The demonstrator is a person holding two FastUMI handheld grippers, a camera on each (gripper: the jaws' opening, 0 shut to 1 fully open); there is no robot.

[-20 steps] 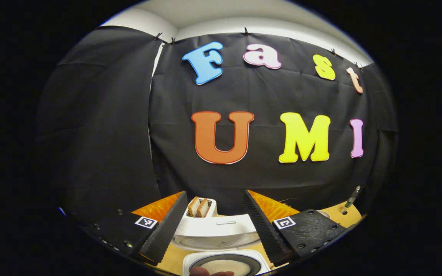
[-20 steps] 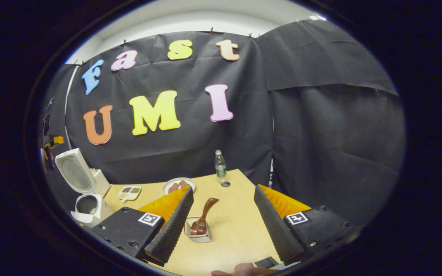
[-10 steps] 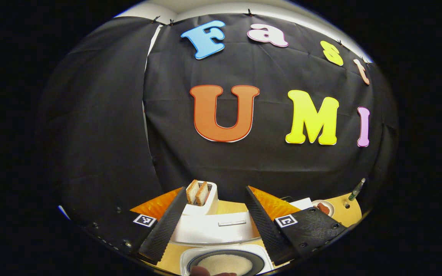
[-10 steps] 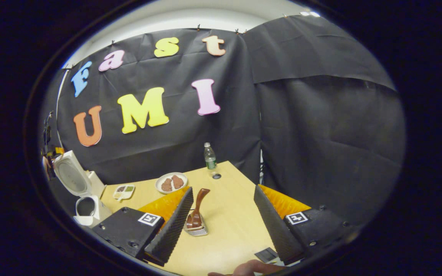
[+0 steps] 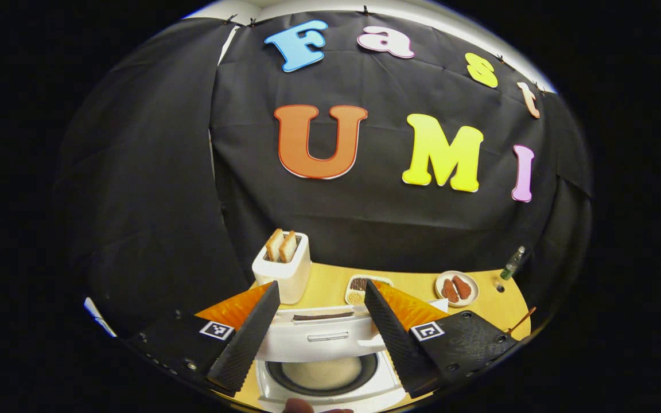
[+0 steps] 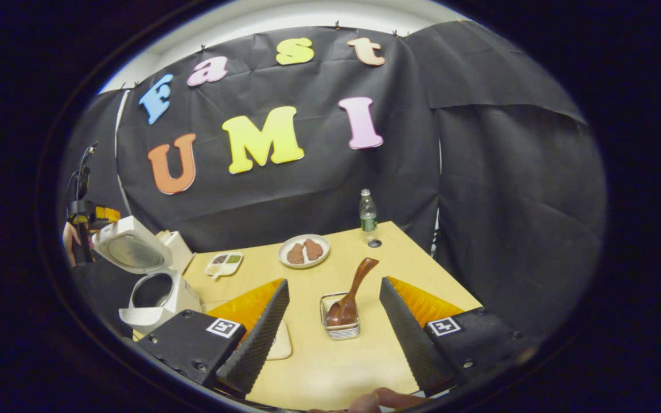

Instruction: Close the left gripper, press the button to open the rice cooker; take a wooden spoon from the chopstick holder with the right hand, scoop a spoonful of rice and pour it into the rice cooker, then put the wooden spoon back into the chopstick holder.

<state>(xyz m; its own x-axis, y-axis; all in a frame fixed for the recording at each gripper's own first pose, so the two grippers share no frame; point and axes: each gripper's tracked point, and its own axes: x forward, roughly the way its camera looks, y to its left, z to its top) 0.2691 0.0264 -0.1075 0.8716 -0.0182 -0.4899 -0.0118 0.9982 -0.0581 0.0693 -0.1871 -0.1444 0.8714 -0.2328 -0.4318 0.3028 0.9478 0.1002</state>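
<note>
A: Item one, left gripper. State of the fingers?
B: Spread wide, gripping nothing. Nearest, between and below them, sits the rice cooker, lid raised, its dark inner pot showing a pale bottom. A fingertip shows at the very bottom edge.
A: Farther out in the left gripper view?
B: A white toaster with two slices in it, then a small divided dish and a plate of brown food, and a bottle at the table's far edge.
A: Item two, right gripper.
B: Fingers likewise wide apart, empty. The wooden spoon stands tilted in the chopstick holder, which sits on the table between the two fingers, just ahead of them, touching neither.
A: Beyond that?
B: The cooker stands open at the left; the plate and bottle lie toward the booth wall.
</note>
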